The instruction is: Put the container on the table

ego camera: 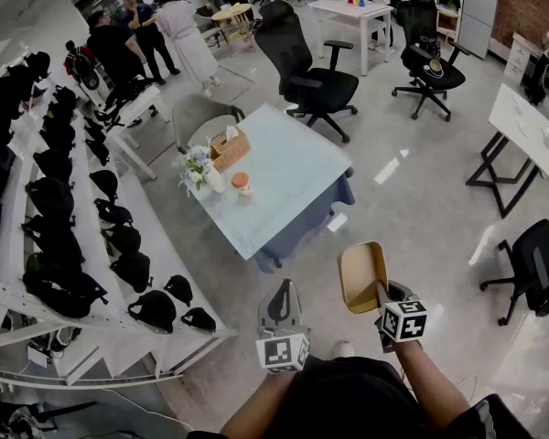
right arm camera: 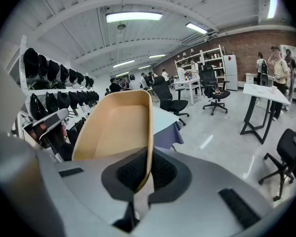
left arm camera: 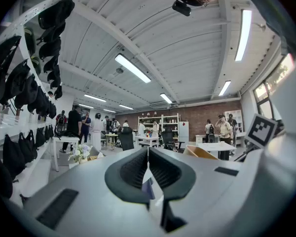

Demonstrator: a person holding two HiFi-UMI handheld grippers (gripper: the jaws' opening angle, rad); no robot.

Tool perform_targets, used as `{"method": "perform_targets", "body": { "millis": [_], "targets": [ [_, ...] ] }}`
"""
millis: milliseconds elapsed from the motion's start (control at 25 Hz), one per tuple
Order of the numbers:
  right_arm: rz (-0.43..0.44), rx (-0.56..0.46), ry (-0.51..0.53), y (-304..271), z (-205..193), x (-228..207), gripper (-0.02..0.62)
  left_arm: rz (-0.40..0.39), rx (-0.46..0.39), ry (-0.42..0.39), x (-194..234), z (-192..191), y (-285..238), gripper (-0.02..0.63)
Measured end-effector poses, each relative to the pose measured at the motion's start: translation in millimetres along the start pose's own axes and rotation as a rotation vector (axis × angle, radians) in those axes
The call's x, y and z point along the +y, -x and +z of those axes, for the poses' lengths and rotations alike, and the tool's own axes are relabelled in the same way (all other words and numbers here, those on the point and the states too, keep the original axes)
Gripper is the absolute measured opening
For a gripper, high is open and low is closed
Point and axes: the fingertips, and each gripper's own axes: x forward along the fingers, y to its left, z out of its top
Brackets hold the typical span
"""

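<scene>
Two hand-held grippers show at the near edge of the head view, and the arms that carry them are cut off at the bottom of the picture. The right hand-held gripper [ego camera: 382, 295] is clenched on the container [ego camera: 361, 275]. It pinches one thin side wall between its jaws, so the near end of that wall is hidden. The container is up in the air over the floor, near the person and well apart from the table [ego camera: 297, 176]. It is a light tan tray with round corners and a smooth, bare inside. It stands up on its edge, with the open side turned to the left. Its back side cannot be seen. In the right gripper view it covers much of the table behind it. The left hand-held gripper [ego camera: 282, 293] is clenched with nothing in it, and it is just left of the container. On the far left part of the table stand some flowers [ego camera: 194, 165], a basket [ego camera: 229, 147] and a small cup [ego camera: 241, 183]. What the basket holds is too small to tell. A blue cloth [ego camera: 302, 231] hangs down the table's near side.
</scene>
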Motion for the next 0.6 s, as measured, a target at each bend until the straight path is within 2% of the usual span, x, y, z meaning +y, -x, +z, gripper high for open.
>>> {"method": "perform_targets", "body": {
  "millis": [120, 280, 600],
  "targets": [
    [0.015, -0.008, -0.030, -1, -3, 3, 0.000, -0.019, 0.037, 0.031, 6, -10, -1, 0.014],
    [0.044, 0.012, -0.059, -5, -10, 1, 0.000, -0.022, 0.050, 0.014, 1, -14, -1, 0.015],
    [0.043, 0.026, -0.052, 0, -21, -19, 0.000, 0.007, 0.059, -0.003, -18, -18, 2, 0.014]
  ]
}}
